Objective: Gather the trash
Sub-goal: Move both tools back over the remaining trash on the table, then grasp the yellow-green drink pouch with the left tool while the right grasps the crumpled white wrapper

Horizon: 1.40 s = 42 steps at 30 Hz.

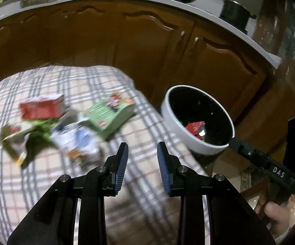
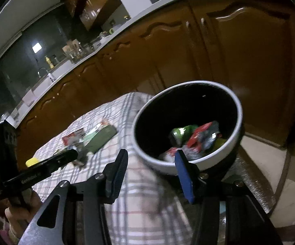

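Note:
On the checked tablecloth (image 1: 45, 173) lies a blurred pile of trash: a red box (image 1: 42, 108), a green box (image 1: 110, 114) and crumpled wrappers (image 1: 76, 140). My left gripper (image 1: 142, 149) is open over the cloth, right of the pile, with nothing between its blue pads. A white bin (image 1: 178, 130) with a black inside stands at the table's right end. In the right wrist view, my right gripper (image 2: 151, 152) hangs open and empty just before the bin's (image 2: 167, 166) near rim. Inside lie a green can (image 2: 181, 132) and red wrappers (image 2: 200, 136).
Brown wooden cabinet doors (image 1: 147, 47) run behind the table under a white counter with a dark pot (image 1: 236, 13). Tiled floor (image 2: 269, 163) shows to the right of the bin. A hand (image 1: 275, 214) holds the other gripper's handle at the lower right.

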Each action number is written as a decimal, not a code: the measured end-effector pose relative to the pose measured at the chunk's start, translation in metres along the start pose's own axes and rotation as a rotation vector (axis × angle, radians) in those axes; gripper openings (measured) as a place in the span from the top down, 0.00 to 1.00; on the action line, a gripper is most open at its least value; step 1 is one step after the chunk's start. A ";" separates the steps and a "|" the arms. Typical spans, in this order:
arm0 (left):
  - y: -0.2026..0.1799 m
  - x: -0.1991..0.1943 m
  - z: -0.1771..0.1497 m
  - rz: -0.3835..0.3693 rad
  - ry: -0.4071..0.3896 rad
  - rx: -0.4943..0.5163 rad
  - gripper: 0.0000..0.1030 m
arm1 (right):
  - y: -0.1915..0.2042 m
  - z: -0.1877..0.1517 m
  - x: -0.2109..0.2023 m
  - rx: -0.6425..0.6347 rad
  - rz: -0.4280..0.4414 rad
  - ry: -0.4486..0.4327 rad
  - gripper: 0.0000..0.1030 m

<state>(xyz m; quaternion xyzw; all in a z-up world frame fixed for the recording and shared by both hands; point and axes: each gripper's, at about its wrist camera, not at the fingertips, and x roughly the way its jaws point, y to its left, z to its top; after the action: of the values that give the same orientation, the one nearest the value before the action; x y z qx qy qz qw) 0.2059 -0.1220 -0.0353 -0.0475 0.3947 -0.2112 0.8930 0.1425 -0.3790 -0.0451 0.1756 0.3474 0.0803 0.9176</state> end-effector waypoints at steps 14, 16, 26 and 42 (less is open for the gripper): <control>0.062 -0.039 -0.025 0.079 -0.027 -0.100 0.72 | 0.057 -0.022 0.023 -0.063 0.078 0.060 0.51; 0.068 -0.042 -0.027 0.087 -0.030 -0.110 0.72 | 0.062 -0.023 0.024 -0.069 0.085 0.062 0.51; 0.108 -0.057 -0.033 0.147 -0.044 -0.171 0.72 | 0.085 -0.026 0.035 -0.090 0.114 0.078 0.51; 0.141 -0.046 -0.002 0.164 -0.010 -0.013 0.33 | 0.126 -0.019 0.078 -0.099 0.226 0.148 0.52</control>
<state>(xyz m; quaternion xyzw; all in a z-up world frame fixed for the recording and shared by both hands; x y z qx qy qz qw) 0.2247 0.0254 -0.0403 -0.0221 0.3939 -0.1344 0.9090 0.1843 -0.2360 -0.0580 0.1617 0.3875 0.2129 0.8822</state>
